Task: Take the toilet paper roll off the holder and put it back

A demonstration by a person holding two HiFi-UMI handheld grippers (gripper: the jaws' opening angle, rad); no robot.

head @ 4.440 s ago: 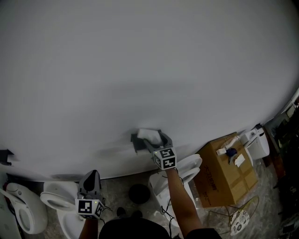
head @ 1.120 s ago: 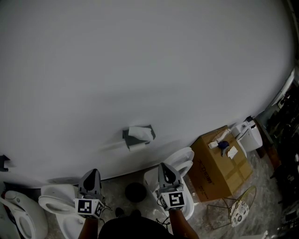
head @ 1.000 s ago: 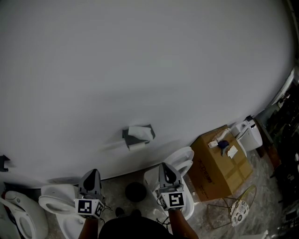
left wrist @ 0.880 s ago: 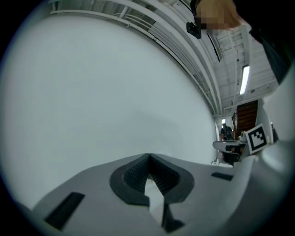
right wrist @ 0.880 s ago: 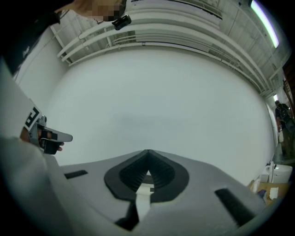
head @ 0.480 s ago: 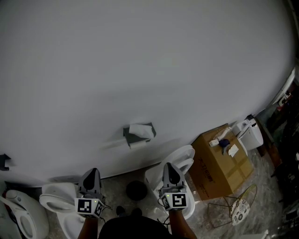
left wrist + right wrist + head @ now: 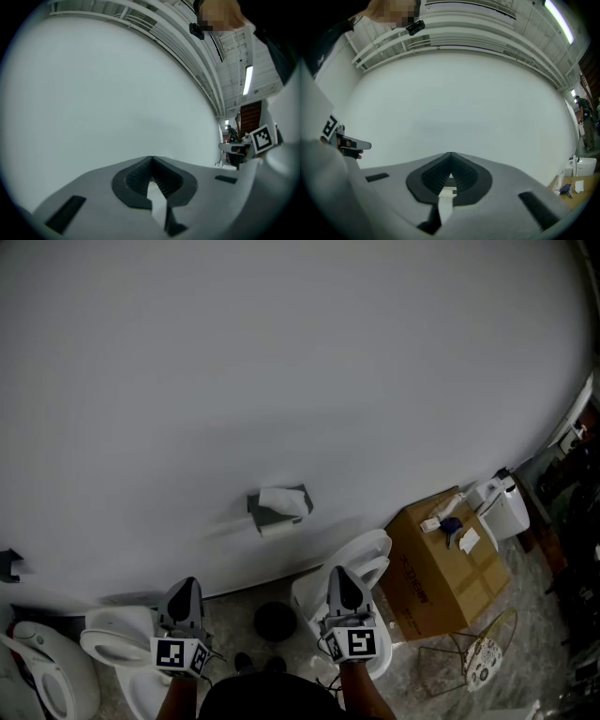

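In the head view the white toilet paper roll (image 7: 280,503) sits in its grey holder (image 7: 255,508) on the white wall, with a loose sheet over the top. Both grippers hang low, well below and apart from it. My left gripper (image 7: 185,586) is at the lower left and my right gripper (image 7: 339,573) at the lower middle; both point at the wall. In the left gripper view the left gripper (image 7: 151,158) is shut with nothing between its jaws. The right gripper view shows the right gripper (image 7: 450,153) shut and empty as well.
A white toilet (image 7: 366,565) stands under my right gripper, and two more toilets (image 7: 112,645) stand at the lower left. A cardboard box (image 7: 448,576) with small items on top is at the right, a white appliance (image 7: 507,509) behind it. A black round object (image 7: 275,620) lies on the floor.
Several seconds ago my right gripper was up at the roll on the holder; it has come back down to the person's side. Over the last second it only drifted slightly right. The left gripper kept still.
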